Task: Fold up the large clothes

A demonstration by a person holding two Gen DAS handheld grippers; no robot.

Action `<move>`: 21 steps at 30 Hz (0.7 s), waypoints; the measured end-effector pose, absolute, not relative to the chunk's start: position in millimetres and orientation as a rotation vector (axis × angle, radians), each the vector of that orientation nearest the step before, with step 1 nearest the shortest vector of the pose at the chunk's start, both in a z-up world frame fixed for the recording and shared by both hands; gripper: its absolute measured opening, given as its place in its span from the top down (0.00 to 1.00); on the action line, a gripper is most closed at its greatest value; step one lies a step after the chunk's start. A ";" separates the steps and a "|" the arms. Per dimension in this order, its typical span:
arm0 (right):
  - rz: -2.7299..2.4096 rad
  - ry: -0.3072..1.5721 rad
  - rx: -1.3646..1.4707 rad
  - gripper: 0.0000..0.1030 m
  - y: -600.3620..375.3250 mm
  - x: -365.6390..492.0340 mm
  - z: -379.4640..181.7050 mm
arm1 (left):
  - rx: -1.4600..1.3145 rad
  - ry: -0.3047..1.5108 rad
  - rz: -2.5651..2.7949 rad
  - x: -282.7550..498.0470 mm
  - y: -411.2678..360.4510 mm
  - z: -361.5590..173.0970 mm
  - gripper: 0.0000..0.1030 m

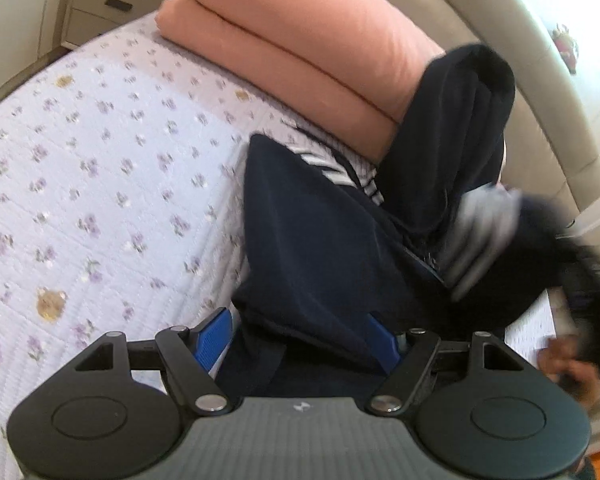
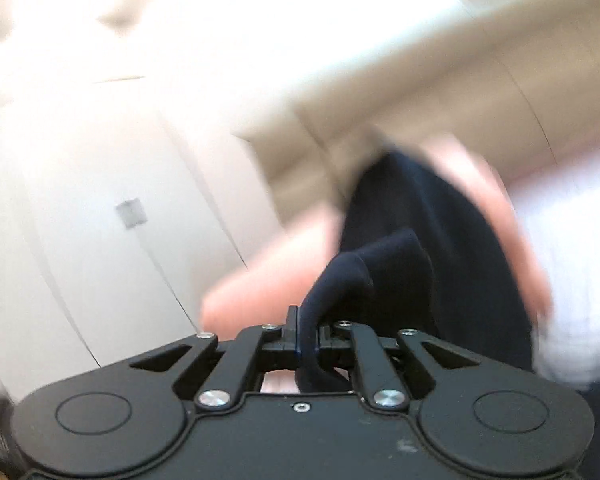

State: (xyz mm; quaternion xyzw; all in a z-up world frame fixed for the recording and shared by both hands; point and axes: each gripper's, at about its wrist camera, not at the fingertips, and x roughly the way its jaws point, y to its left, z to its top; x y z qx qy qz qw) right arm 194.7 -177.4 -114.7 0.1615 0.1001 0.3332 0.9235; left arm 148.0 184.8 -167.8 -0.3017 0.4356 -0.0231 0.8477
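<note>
On the bed's floral quilt (image 1: pixel 80 168), a navy garment (image 1: pixel 320 248) with white stripes lies beside a folded pink blanket (image 1: pixel 300 40), one part draped up against it. The left gripper (image 1: pixel 300 340) stands spread wide, its blue fingers (image 1: pixel 212 338) flanking the garment's near edge; whether they press on the cloth I cannot tell. The right gripper (image 2: pixel 306 336) is clenched on a fold of the same navy cloth (image 2: pixel 420 240), which rises from between its fingers in a blurred view.

1 navy garment (image 1: pixel 312 240), 1 folded pink quilt (image 1: pixel 300 40), 1 nightstand (image 1: pixel 112 4), 2 grippers: left (image 1: pixel 300 340), right (image 2: pixel 306 336).
</note>
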 end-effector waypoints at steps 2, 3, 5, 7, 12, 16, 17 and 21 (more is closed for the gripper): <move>0.722 0.156 0.134 0.81 -149.3 174.0 -102.3 | -0.655 0.899 -0.027 147.4 190.5 -166.8 0.28; 0.753 0.209 0.053 0.46 -132.0 171.2 -106.4 | -0.666 0.894 -0.016 146.8 193.6 -166.6 0.28; 0.845 0.437 -0.077 0.00 -96.7 176.8 -131.4 | -0.673 0.888 -0.003 146.0 198.4 -166.5 0.28; 0.889 0.605 -0.161 0.06 -76.7 174.1 -162.1 | -0.662 0.879 0.015 143.3 202.7 -164.9 0.28; 0.812 0.672 -0.106 0.02 -107.7 167.3 -173.8 | -0.634 0.881 0.019 146.5 205.6 -167.2 0.27; 0.626 0.694 -0.039 0.01 -149.4 193.4 -173.5 | -0.598 0.893 -0.004 157.6 196.3 -171.0 0.27; 0.575 0.726 -0.010 0.01 -159.5 200.5 -176.3 | -0.585 0.894 -0.013 162.7 192.8 -172.7 0.27; 0.475 0.915 0.027 0.01 -180.2 226.3 -215.8 | -0.474 0.908 -0.050 203.8 173.9 -184.4 0.26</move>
